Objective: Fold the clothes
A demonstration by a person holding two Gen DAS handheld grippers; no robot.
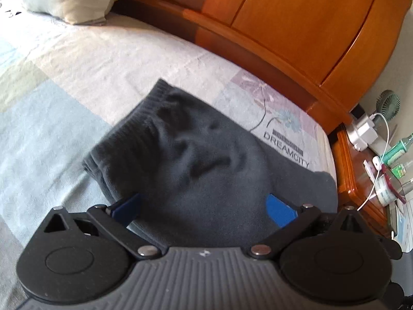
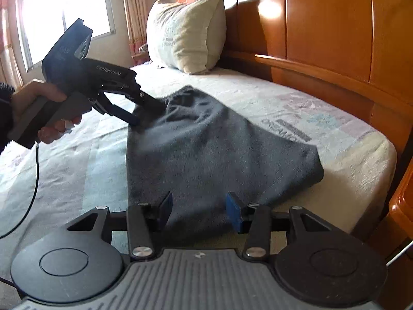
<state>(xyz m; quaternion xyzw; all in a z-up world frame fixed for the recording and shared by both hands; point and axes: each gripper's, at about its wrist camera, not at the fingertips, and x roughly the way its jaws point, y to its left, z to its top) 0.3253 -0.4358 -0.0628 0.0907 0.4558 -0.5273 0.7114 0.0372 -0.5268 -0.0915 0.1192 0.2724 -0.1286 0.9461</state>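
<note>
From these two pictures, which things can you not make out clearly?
- Dark grey garment: its near edge is hidden behind the left gripper in the left wrist view, so its type is unclear.
- Nightstand items: small, cut off by the right edge.
- Left gripper's fingertips, right wrist view: contact with the cloth is unclear.
- Pillow print: too blurred to read.

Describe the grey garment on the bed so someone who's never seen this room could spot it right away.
Find the wooden headboard and the bed's pale patterned sheet in front of it. Near the corner by the nightstand lies the dark grey garment, partly folded, with a ribbed band along one edge. It is the only dark cloth there; the pillow is cream.
</note>
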